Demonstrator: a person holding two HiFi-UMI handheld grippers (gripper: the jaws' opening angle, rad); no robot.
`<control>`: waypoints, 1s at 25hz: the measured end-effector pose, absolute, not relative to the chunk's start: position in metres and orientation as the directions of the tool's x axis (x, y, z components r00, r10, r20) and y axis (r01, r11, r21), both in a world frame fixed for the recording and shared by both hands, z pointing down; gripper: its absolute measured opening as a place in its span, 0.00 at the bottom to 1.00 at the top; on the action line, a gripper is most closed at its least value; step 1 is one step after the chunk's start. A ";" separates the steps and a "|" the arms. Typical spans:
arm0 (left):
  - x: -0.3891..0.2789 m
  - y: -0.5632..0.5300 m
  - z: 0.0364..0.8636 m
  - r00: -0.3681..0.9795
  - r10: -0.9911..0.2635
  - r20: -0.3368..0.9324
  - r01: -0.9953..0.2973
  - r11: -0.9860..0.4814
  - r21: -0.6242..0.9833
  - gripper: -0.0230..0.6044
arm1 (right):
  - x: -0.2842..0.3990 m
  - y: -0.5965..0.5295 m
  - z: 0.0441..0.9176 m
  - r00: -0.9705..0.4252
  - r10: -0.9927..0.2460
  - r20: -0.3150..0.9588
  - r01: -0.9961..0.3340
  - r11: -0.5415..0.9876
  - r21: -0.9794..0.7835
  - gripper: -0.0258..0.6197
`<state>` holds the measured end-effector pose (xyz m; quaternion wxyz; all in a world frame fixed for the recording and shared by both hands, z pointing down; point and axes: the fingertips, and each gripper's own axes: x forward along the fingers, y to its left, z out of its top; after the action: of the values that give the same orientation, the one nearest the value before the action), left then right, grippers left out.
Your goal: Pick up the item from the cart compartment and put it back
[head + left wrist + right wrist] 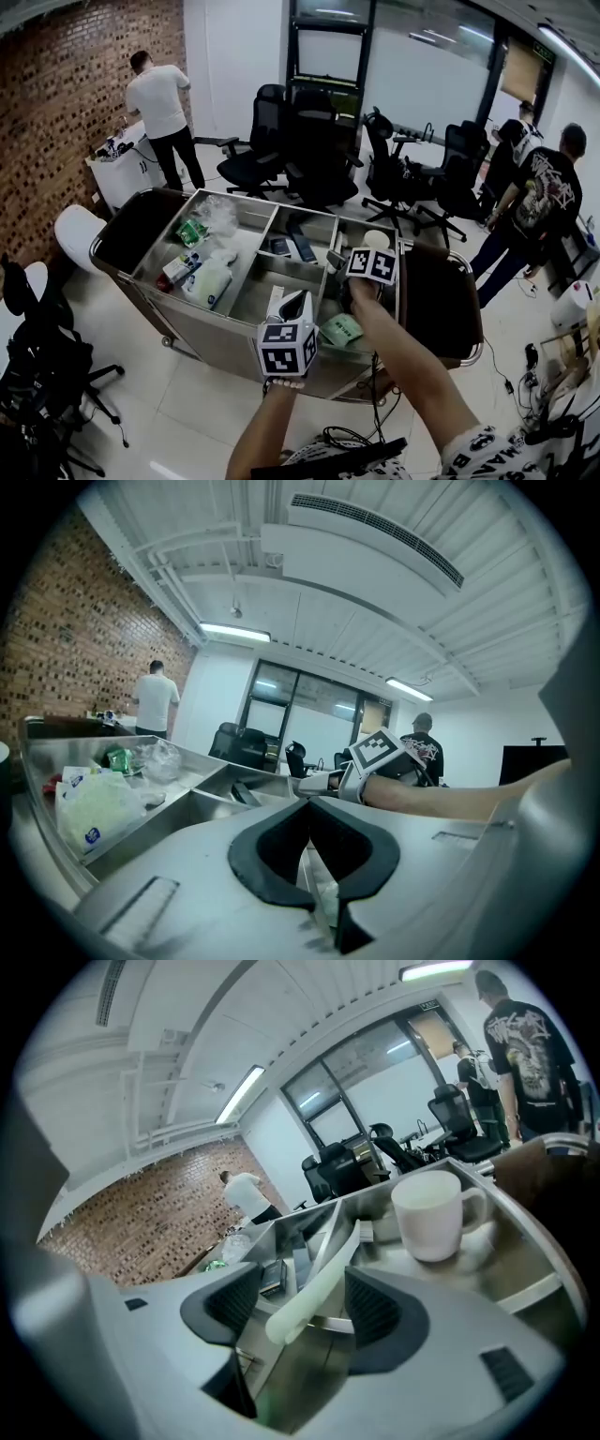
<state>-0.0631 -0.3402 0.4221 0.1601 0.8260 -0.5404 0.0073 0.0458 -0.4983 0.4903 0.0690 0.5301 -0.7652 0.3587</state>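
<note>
While the right gripper (pixel 305 1309) hangs over the far right compartment of the cart (pixel 211 337), its jaws stand wide apart, pressing on nothing. A pale rod-shaped item (pixel 317 1279) lies between them, clear of both pads, its far end against the steel divider (pixel 334 1215). A white mug (pixel 433 1215) stands upright just beyond, near the cart's far right corner. The left gripper (pixel 309 803) sits at the cart's near edge, pads closed tip to tip; a thin pale sliver shows in the slit, unidentifiable. A green packet (pixel 342 330) lies beside it. A white bag (pixel 208 281) lies in the left compartment
</note>
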 end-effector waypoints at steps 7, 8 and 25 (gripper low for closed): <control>-0.054 -0.336 0.418 0.443 -0.879 0.177 -0.885 -0.397 0.242 0.04 | 0.066 -0.456 0.443 -0.496 -0.814 0.302 -0.799 0.291 -0.527 0.50; -0.053 -0.334 0.418 0.445 -0.878 0.176 -0.885 -0.401 0.238 0.04 | 0.070 -0.446 0.434 -0.502 -0.822 0.267 -0.790 0.311 -0.528 0.48; -0.027 -0.283 0.425 0.463 -0.875 0.142 -0.879 -0.434 0.196 0.04 | 0.106 -0.293 0.374 -0.491 -0.870 -0.032 -0.834 0.481 -0.269 0.04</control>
<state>-0.0274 -0.2831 0.4248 0.1215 0.8467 -0.5179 0.0096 0.1056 -0.2931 0.3744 -0.0821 0.4975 -0.8566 0.1095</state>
